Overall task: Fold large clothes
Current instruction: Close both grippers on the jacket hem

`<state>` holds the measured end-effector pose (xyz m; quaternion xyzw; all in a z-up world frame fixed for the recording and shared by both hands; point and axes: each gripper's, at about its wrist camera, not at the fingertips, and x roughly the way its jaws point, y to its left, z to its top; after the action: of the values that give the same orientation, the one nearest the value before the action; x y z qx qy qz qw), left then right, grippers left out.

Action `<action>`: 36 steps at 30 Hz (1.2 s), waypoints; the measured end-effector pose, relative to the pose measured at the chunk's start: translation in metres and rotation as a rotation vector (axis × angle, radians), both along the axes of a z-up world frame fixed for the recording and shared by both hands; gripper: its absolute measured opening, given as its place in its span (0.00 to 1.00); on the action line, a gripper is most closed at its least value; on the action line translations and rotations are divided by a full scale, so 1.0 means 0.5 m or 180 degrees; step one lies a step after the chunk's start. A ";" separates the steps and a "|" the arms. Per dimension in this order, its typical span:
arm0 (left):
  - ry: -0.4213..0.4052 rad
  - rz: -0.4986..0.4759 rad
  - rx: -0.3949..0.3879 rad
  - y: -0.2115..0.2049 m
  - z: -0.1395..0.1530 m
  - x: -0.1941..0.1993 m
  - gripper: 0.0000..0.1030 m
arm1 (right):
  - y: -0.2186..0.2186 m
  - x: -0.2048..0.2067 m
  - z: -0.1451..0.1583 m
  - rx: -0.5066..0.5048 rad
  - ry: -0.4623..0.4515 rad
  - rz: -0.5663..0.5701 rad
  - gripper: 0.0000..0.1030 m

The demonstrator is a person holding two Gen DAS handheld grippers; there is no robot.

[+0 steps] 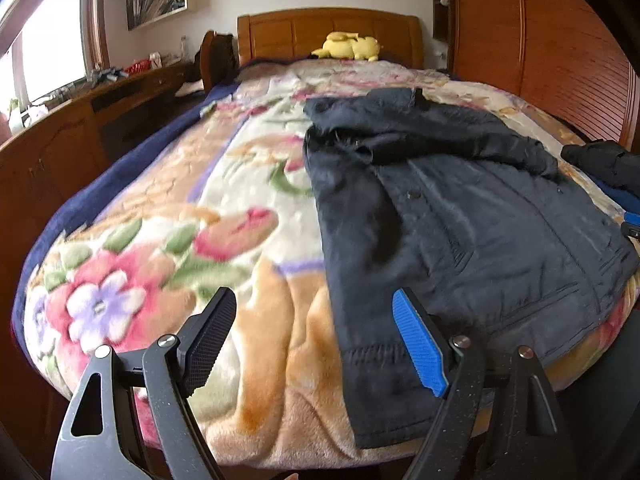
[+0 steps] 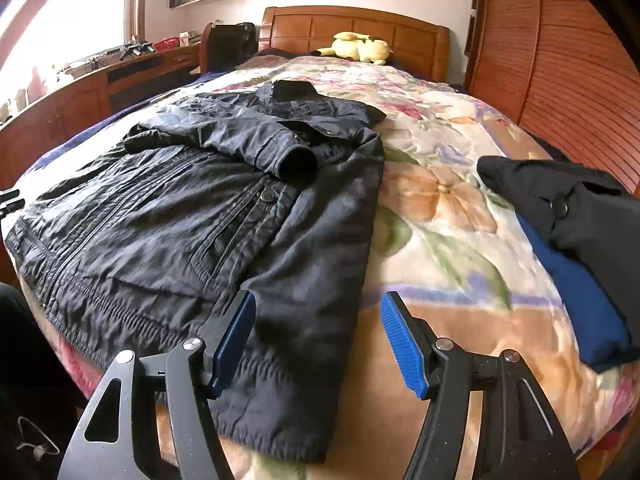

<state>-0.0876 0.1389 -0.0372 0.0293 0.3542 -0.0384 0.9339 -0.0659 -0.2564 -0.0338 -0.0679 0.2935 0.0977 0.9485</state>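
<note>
Jacket: your dark navy jacket (image 2: pixel 192 216) lies spread on the floral blanket (image 1: pixel 248 184), collar toward the wooden headboard (image 2: pixel 352 28), hem at the near edge of the bed, one sleeve folded across the chest.
Left gripper: your left gripper (image 1: pixel 316 344) hangs with its jaws wide apart and nothing between the pads, over the blanket just beside the jacket's hem corner.
Right gripper: your right gripper (image 2: pixel 318 344) also stands apart, gripping nothing, above the hem's other side.
Other clothes: a black garment (image 2: pixel 560 204) lies on what looks like a blue one (image 2: pixel 576 300), apart from the jacket; the edge distortion blurs them.
Far end: a yellow plush toy (image 1: pixel 348 46) rests by the headboard.
</note>
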 end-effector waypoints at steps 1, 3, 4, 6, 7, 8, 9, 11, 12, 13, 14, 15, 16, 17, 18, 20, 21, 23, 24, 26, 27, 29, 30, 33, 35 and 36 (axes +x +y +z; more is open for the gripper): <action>0.0017 0.0005 0.0003 0.002 -0.005 -0.002 0.79 | -0.001 -0.005 -0.001 -0.0005 0.0002 0.0002 0.65; 0.0045 0.0013 0.0003 0.005 -0.012 -0.004 0.79 | 0.000 -0.013 -0.006 -0.0002 0.0020 0.0008 0.65; 0.0058 0.0008 -0.0007 0.006 -0.015 -0.004 0.79 | 0.001 -0.016 -0.009 -0.0005 0.0034 0.0013 0.65; 0.0068 0.0001 -0.0010 0.007 -0.017 -0.004 0.79 | 0.002 -0.019 -0.014 -0.0006 0.0061 0.0020 0.65; 0.0072 0.0000 -0.0012 0.007 -0.019 -0.005 0.79 | 0.002 -0.019 -0.018 0.0000 0.0080 0.0024 0.65; 0.0072 0.0003 -0.0020 0.008 -0.019 -0.005 0.79 | 0.002 -0.020 -0.022 0.0005 0.0096 0.0031 0.65; 0.0078 0.0006 -0.0035 0.009 -0.021 -0.006 0.79 | 0.003 -0.020 -0.025 0.0008 0.0107 0.0036 0.65; 0.0090 0.0000 -0.0068 0.012 -0.024 -0.007 0.79 | 0.003 -0.021 -0.031 0.0032 0.0117 0.0062 0.65; 0.0086 -0.0022 -0.0093 0.012 -0.025 -0.010 0.79 | 0.003 -0.020 -0.034 0.0053 0.0120 0.0067 0.65; 0.0087 -0.0041 -0.0108 0.012 -0.024 -0.009 0.79 | 0.001 -0.019 -0.036 0.0083 0.0132 0.0073 0.65; 0.0092 -0.0078 -0.0131 0.012 -0.024 -0.010 0.79 | 0.001 -0.018 -0.038 0.0107 0.0143 0.0088 0.65; 0.0096 -0.0134 -0.0153 0.010 -0.023 -0.013 0.73 | 0.000 -0.017 -0.038 0.0115 0.0148 0.0092 0.65; 0.0103 -0.0187 -0.0163 0.006 -0.022 -0.015 0.65 | 0.001 -0.015 -0.039 0.0119 0.0151 0.0095 0.65; 0.0113 -0.0235 -0.0166 0.001 -0.021 -0.017 0.62 | 0.001 -0.015 -0.040 0.0126 0.0156 0.0104 0.65; 0.0112 -0.0251 -0.0173 0.000 -0.020 -0.019 0.57 | 0.003 -0.015 -0.041 0.0137 0.0161 0.0121 0.65; 0.0114 -0.0293 -0.0217 -0.003 -0.019 -0.022 0.49 | 0.004 -0.013 -0.043 0.0179 0.0181 0.0161 0.65; 0.0121 -0.0313 -0.0254 -0.004 -0.020 -0.024 0.46 | 0.005 -0.014 -0.045 0.0184 0.0185 0.0172 0.65; 0.0128 -0.0307 -0.0301 -0.002 -0.021 -0.025 0.46 | 0.009 -0.014 -0.048 0.0161 0.0180 0.0179 0.65; 0.0127 -0.0304 -0.0317 -0.001 -0.022 -0.026 0.46 | 0.011 -0.014 -0.049 0.0158 0.0183 0.0190 0.65; 0.0138 -0.0300 -0.0356 0.003 -0.024 -0.024 0.46 | 0.010 -0.016 -0.049 0.0163 0.0194 0.0214 0.62; 0.0158 -0.0294 -0.0381 0.004 -0.026 -0.023 0.46 | 0.010 -0.016 -0.048 0.0166 0.0200 0.0226 0.61; 0.0170 -0.0281 -0.0410 0.006 -0.028 -0.022 0.46 | 0.012 -0.018 -0.049 0.0173 0.0217 0.0250 0.56; 0.0177 -0.0270 -0.0407 0.005 -0.028 -0.022 0.46 | 0.013 -0.019 -0.050 0.0176 0.0230 0.0260 0.55; 0.0167 -0.0280 -0.0362 0.000 -0.028 -0.025 0.44 | 0.016 -0.020 -0.051 0.0168 0.0256 0.0297 0.49; 0.0174 -0.0383 -0.0435 -0.002 -0.028 -0.026 0.31 | 0.017 -0.020 -0.050 0.0185 0.0259 0.0356 0.37; 0.0173 -0.0402 -0.0445 -0.003 -0.028 -0.026 0.27 | 0.018 -0.021 -0.048 0.0204 0.0246 0.0393 0.33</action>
<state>-0.1008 0.1375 -0.0511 -0.0148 0.3733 -0.1225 0.9195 -0.0766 -0.2473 -0.0580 -0.0516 0.3218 0.1679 0.9304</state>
